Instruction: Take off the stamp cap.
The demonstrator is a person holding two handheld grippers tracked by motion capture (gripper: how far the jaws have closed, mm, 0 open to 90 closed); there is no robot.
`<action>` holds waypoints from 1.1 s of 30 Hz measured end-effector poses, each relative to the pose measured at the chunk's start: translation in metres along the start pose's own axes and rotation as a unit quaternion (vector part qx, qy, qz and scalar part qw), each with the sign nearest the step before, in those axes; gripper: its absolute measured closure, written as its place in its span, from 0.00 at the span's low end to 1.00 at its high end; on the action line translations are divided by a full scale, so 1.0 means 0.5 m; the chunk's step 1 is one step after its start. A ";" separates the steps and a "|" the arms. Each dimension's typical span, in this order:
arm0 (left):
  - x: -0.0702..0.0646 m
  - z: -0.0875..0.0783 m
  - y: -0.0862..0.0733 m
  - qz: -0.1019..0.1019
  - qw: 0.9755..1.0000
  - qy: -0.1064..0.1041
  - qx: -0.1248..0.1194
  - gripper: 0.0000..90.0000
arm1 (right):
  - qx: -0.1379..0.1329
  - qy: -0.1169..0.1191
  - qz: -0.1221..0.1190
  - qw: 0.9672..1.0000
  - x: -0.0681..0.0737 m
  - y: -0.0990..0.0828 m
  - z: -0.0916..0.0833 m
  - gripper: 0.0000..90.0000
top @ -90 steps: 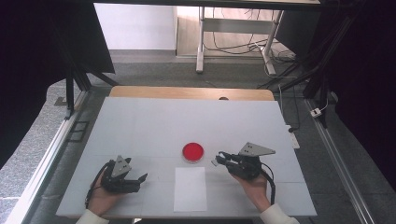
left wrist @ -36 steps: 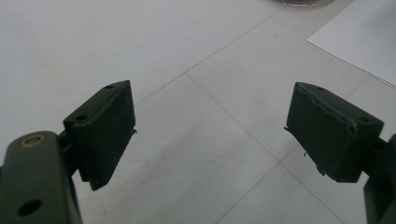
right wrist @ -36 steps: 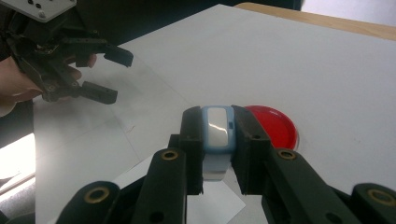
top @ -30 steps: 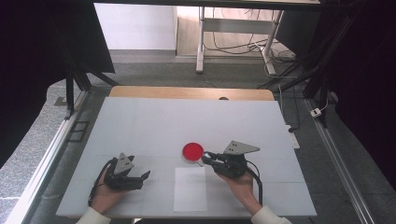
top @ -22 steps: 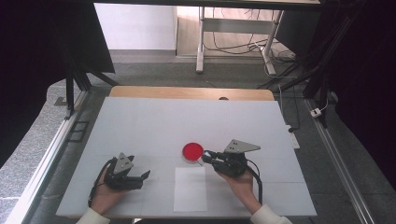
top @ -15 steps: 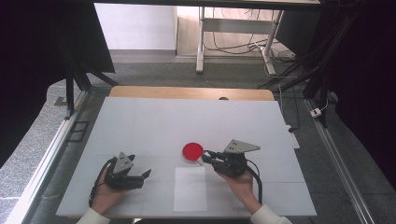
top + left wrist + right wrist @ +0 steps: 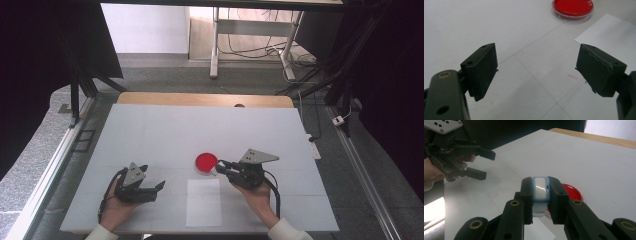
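The right gripper (image 7: 540,195) squeezes a small blue-and-white thing (image 7: 540,188) between its two black jaws. A red dish (image 7: 572,192) sits just behind them on the white bench (image 7: 574,157). Far off on the left, the left gripper (image 7: 485,163) has its jaws apart.

High view looks forward and down from above the person's side, taking in the whole worktop (image 7: 150,125). Left gripper (image 7: 536,72) view sits low, close to the surface, facing the red dish (image 7: 572,7) ahead. Right gripper (image 7: 540,195) view looks along its jaws, sharing that dish and the white sheet (image 7: 541,230) beneath.
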State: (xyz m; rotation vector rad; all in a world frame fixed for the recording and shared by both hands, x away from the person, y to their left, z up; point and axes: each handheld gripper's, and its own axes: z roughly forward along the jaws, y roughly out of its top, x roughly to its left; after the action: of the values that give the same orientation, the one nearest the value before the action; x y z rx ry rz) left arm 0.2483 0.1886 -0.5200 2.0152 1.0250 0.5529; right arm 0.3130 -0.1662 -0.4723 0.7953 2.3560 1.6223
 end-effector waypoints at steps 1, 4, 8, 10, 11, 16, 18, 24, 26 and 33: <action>-0.003 0.001 0.002 0.003 1.000 0.000 0.001 0.20 | -0.001 0.001 -0.001 1.000 0.001 0.001 0.000 0.83; -0.012 0.000 0.009 0.007 1.000 -0.004 -0.003 0.20 | -0.003 0.000 -0.004 1.000 0.002 0.002 -0.001 0.83; -0.019 0.001 0.015 0.013 1.000 -0.012 -0.005 0.21 | -0.002 0.000 -0.003 1.000 0.004 0.002 0.000 0.83; -0.021 0.004 0.019 0.014 1.000 -0.014 -0.003 0.22 | -0.001 0.001 -0.004 1.000 0.004 0.002 0.001 0.83; -0.023 0.005 0.020 0.014 1.000 -0.015 -0.003 0.22 | -0.001 0.001 -0.004 1.000 0.004 0.002 0.001 0.83; -0.029 0.012 0.029 0.015 1.000 -0.018 -0.002 0.23 | -0.001 0.000 -0.003 1.000 0.003 0.002 0.000 0.83; -0.032 0.014 0.032 0.016 1.000 -0.019 -0.003 0.23 | 0.000 -0.001 -0.004 1.000 0.004 0.002 0.000 0.83; -0.039 0.022 0.043 0.015 1.000 -0.026 -0.005 0.23 | -0.001 0.001 -0.004 1.000 0.006 0.003 0.004 0.83; -0.044 0.026 0.049 0.016 0.999 -0.028 -0.007 0.23 | 0.000 0.001 -0.005 1.000 0.008 0.003 0.005 0.83; -0.061 0.041 0.070 0.031 0.999 -0.033 -0.014 0.24 | 0.003 0.002 -0.011 1.000 0.014 0.005 0.011 0.83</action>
State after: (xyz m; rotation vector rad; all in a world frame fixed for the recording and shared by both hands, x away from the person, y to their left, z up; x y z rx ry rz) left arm 0.2608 0.1421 -0.5048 2.0340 0.9122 0.5261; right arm 0.3105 -0.1575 -0.4714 0.7654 2.3648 1.6124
